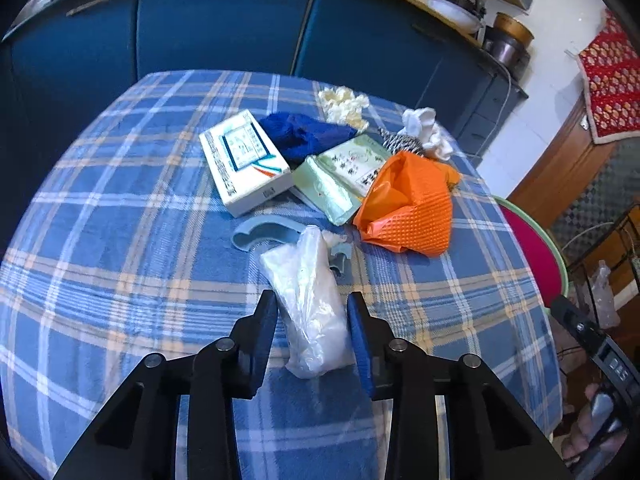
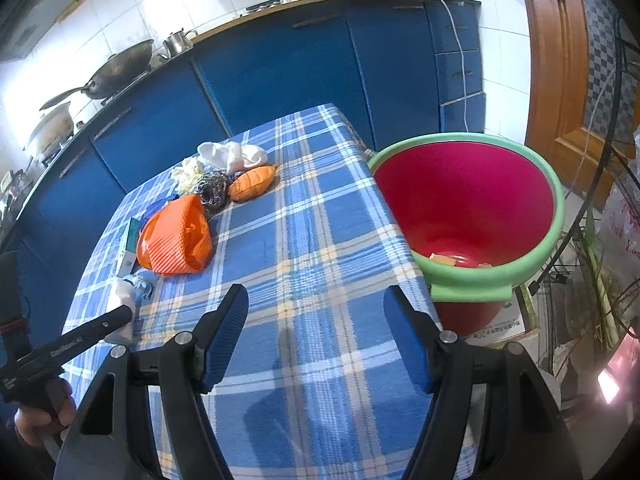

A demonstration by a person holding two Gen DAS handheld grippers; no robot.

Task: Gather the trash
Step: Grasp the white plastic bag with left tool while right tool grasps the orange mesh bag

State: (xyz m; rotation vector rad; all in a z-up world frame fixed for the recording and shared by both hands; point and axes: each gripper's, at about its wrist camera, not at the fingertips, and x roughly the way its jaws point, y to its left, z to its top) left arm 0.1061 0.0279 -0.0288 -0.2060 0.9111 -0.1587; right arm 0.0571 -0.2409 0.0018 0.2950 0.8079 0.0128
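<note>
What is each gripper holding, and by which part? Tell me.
Left gripper straddles the clear plastic bag's lower half, fingers at its sides; whether it is clamped cannot be told. Right gripper is open, holding nothing.

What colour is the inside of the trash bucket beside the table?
Deep pink inside, with a light green rim; the bucket shows best in the right wrist view.

near cloth: bare plaid tablecloth point(image 2: 304, 264) fills the lower centre of the right view, open for passage.
clutter: orange bag point(image 2: 176, 236), scourer point(image 2: 212, 190) and white rag point(image 2: 236, 156) crowd the upper left.
right edge: red bucket point(image 2: 556, 208) stands just beside the table.
bucket mouth: open from above.
</note>
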